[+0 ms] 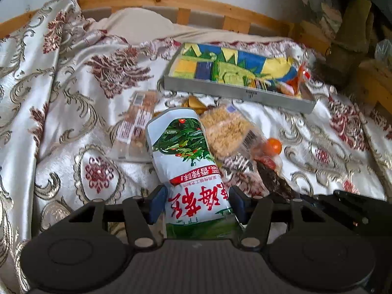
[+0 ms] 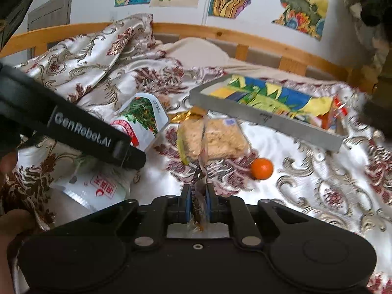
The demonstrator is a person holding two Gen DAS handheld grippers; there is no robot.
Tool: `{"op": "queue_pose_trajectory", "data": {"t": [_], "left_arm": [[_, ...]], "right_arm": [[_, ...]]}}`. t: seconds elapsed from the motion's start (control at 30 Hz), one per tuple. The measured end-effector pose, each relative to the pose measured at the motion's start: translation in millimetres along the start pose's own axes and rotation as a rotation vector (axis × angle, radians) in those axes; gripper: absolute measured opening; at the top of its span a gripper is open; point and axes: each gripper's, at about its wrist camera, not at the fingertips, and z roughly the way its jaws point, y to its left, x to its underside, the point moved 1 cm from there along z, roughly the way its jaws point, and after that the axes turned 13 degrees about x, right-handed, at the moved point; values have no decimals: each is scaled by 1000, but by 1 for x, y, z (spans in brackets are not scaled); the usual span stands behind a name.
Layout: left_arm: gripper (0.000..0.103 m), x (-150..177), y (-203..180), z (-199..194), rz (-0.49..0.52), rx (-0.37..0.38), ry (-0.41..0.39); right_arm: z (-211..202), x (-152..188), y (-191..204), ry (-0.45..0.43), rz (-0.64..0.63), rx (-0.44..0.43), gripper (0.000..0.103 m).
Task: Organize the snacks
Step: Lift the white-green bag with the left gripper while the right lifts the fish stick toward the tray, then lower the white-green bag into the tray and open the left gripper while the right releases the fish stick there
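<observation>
My left gripper is shut on a white snack bag with green plants and red characters, held above the bedspread; the bag also shows in the right wrist view. My right gripper is shut on a thin clear packet with dark contents, seen edge-on; it also shows in the left wrist view. A grey tray with a colourful lining lies further back and holds a few snacks at its right end.
On the patterned bedspread lie a wrapped rice-crisp block, a small orange, a gold wrapper, a clear biscuit packet and a white packet with a red logo. A wooden bed rail runs behind.
</observation>
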Motion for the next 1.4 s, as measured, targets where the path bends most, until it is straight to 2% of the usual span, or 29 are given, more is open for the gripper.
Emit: {"op": "queue_pose_trajectory", "data": {"t": [0.2,0.4,0.47,0.63,0.83,0.97,1.17,1.27,1.4], "left_arm": [[61,-28,-8,-7,16,-5,-65],[61,-76,-20,-7,17,-24,-158],[61,-95,-28,-2,34,-27,-189],[61,-146,-51,30,50,-9,-252],[61,-193,-68,101,26,23,-250],[61,-204,-69,146,30,16,-221],[61,-210,-53,202,-9,-10,-168],[61,-211,-44,221,-33,-18,-153],[61,-208,-37,237,-24,-32,-137]], "right_arm": [[-8,-11,-20,-68,46,45,11],[-5,-46,-57,-188,49,65,12],[4,-60,-71,-241,47,86,12],[44,-82,-108,-300,103,149,12],[105,-92,-151,-290,216,238,12],[143,-87,-170,-266,255,256,12],[181,-88,-184,-229,357,182,12],[194,-90,-183,-203,365,124,12],[212,-87,-183,-169,396,88,12]]}}
